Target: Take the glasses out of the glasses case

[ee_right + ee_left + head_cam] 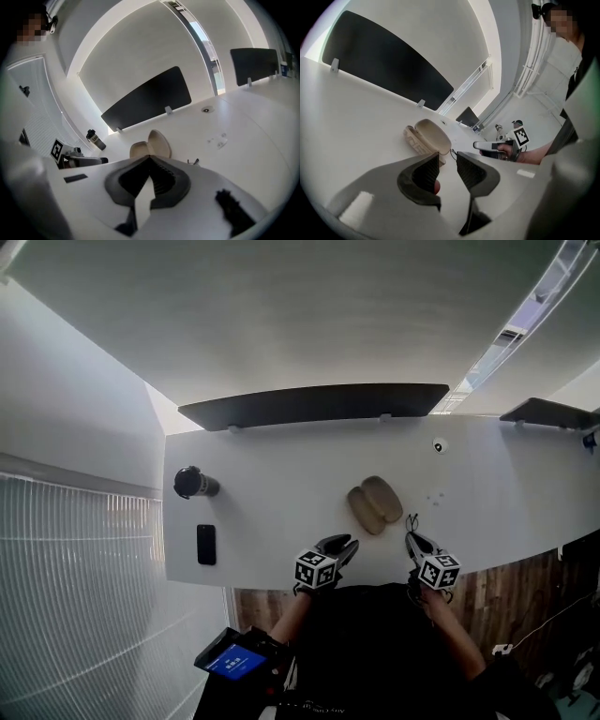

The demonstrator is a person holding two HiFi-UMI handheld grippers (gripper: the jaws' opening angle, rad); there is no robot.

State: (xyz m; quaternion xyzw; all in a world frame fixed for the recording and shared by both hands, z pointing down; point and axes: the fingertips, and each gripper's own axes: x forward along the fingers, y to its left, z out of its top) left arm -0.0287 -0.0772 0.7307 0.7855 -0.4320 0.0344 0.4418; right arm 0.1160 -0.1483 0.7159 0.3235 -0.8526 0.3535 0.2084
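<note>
1. The left gripper (447, 165) hovers over the near edge of the white table (281, 456), jaws apart with nothing between them.
2. The right gripper (150, 159) is clenched tight. A thin dark wire shape (411, 520), probably the glasses, sits at its tip; whether it is pinched I cannot tell.
3. Such a frame is probably light, springy and fragile. It is best held by the bridge or a temple, never by the lenses.
4. Beyond, the glasses case (375, 503) lies open, a rigid shell likely to slide if nudged.
</note>
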